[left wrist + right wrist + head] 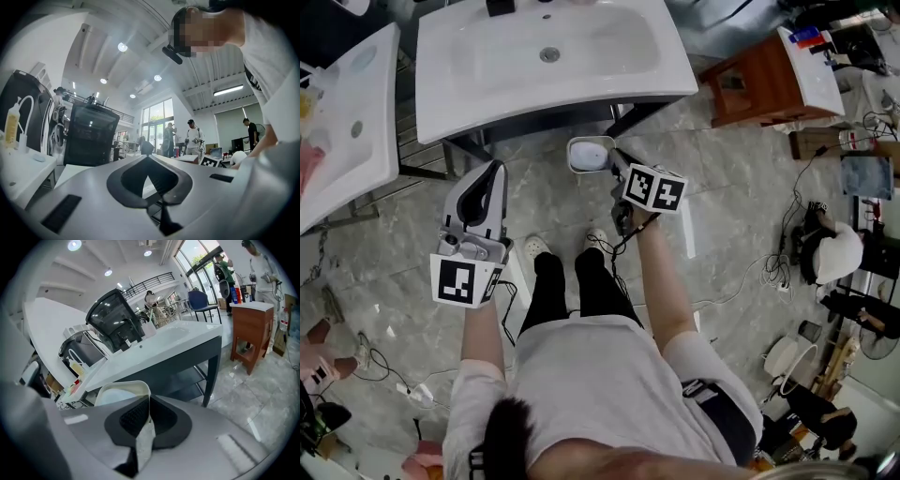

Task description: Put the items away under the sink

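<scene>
My right gripper [614,159] is shut on the rim of a white plastic tub [590,155], held just below the front edge of the white sink top [487,103]. In the right gripper view the tub [119,393] sticks out past the closed jaws [149,401], with the sink top [154,350] and a dark shelf [187,379] under it beyond. My left gripper [494,171] points toward the sink frame at the left and is shut with nothing in it. The left gripper view has the gripper [149,159] tilted up at the ceiling and room.
A second white sink [347,122] stands at the left. A brown wooden stand [759,84] is at the right, also in the right gripper view [251,326]. A black machine [115,317] sits on the sink top. Cables [787,262] lie on the grey tiled floor. Several people stand far off.
</scene>
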{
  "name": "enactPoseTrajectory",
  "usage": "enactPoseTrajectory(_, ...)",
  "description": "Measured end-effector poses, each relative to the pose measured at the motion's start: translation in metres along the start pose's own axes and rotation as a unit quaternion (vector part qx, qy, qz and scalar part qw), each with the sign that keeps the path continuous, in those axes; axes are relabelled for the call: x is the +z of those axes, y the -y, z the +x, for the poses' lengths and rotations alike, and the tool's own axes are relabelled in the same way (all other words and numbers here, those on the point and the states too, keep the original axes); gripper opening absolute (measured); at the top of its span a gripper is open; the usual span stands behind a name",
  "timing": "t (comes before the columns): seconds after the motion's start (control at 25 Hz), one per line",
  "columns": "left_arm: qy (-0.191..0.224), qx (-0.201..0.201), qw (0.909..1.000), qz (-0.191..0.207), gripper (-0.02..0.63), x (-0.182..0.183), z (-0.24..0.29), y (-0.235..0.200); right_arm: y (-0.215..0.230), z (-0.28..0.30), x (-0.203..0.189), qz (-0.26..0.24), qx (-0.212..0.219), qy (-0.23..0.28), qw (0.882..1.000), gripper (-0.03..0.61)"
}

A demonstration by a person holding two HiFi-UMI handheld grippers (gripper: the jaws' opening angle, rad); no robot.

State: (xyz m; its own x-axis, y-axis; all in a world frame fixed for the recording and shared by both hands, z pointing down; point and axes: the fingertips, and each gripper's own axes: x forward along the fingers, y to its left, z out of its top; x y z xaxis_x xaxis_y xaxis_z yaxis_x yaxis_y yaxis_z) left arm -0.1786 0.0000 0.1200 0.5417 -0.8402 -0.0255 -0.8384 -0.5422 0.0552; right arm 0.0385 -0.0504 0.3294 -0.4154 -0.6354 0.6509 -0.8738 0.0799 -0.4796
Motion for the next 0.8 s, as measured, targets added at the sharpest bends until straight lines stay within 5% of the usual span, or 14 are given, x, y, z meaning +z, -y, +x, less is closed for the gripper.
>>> enactPoseTrajectory(0.8, 0.009, 0.036, 0.9993, 0.0, 0.008, -0.176, 0.028, -0.002, 0.079, 0.153, -0.027, -0.041, 0.021, -0.006, 0.999, 0.017)
